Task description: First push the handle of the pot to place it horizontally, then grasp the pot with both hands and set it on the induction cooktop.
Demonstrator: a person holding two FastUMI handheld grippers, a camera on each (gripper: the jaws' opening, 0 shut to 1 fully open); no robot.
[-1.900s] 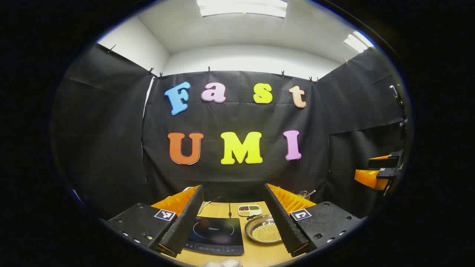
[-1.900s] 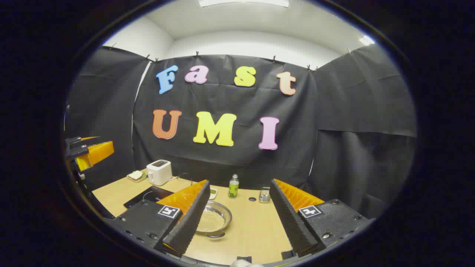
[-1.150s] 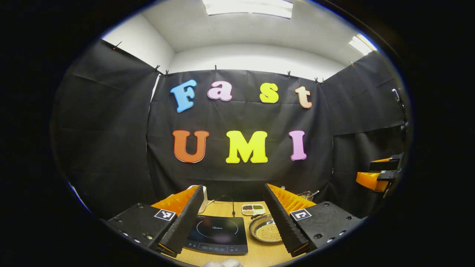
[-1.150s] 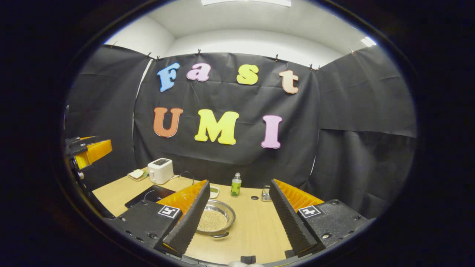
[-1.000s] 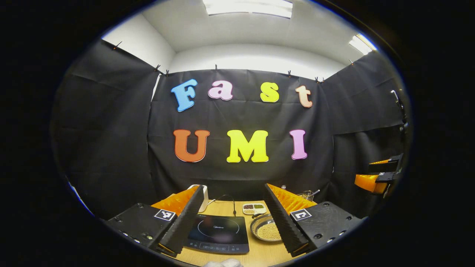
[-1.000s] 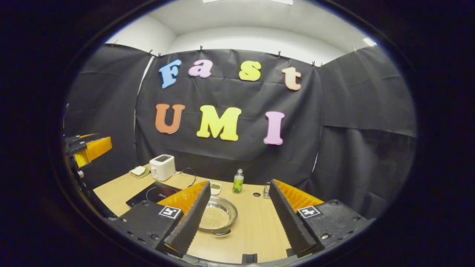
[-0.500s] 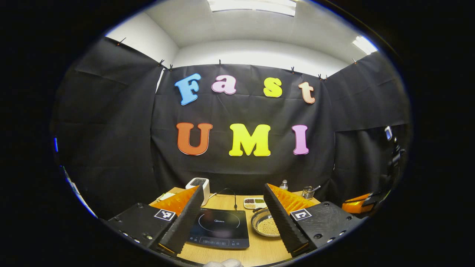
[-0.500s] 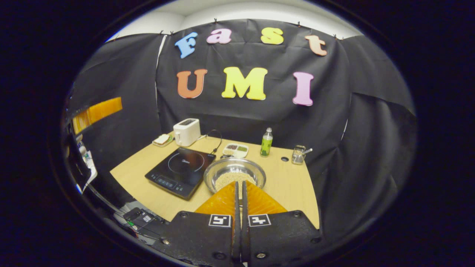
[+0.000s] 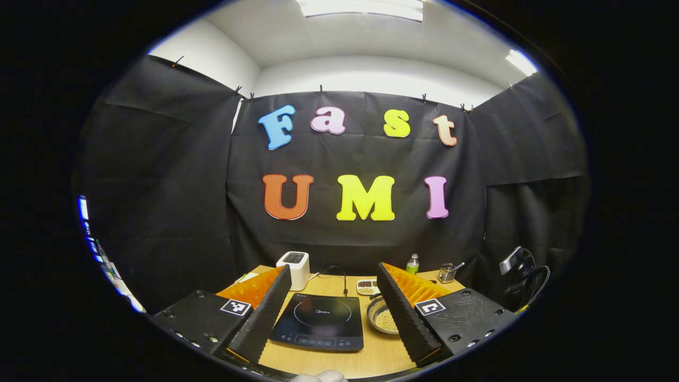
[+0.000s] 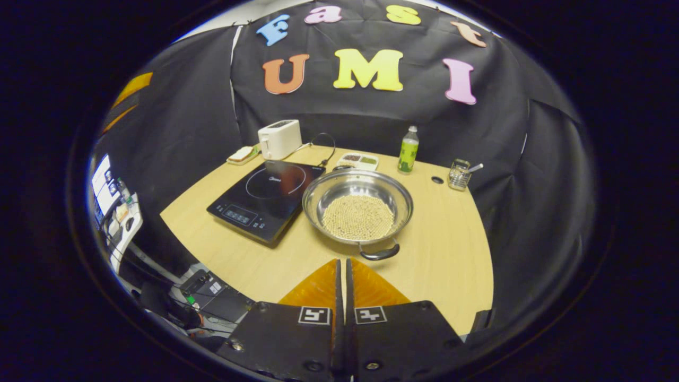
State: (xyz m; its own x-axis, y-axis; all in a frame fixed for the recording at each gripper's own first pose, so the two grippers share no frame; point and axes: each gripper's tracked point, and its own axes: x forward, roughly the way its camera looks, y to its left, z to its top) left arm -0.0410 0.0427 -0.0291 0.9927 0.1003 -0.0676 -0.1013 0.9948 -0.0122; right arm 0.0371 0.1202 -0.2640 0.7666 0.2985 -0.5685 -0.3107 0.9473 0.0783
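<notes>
Closing in on the pot handle with fingers pressed together

Hovering above the near edge of the table point(image 10: 456, 276), the right gripper point(image 10: 342, 263) has its two orange fingers closed flat against each other with nothing between them, which looks like a set-up for pushing, not grasping. The pot point(image 10: 357, 204), a shallow steel pan holding pale beans, sits on the table straight ahead of that gripper and just right of the cooktop point(image 10: 265, 197), apart from it. Its dark loop handle point(image 10: 379, 252) faces the right gripper, on the rim's near side and a little right of the fingertips, so this gripper is clearly the nearer tool for the push. The left gripper point(image 9: 334, 294) is held wide open and empty, pointing at the cooktop point(image 9: 320, 321), with the pot point(image 9: 383, 317) partly hidden behind its right finger. By my reading, the handle push has not yet begun
</notes>
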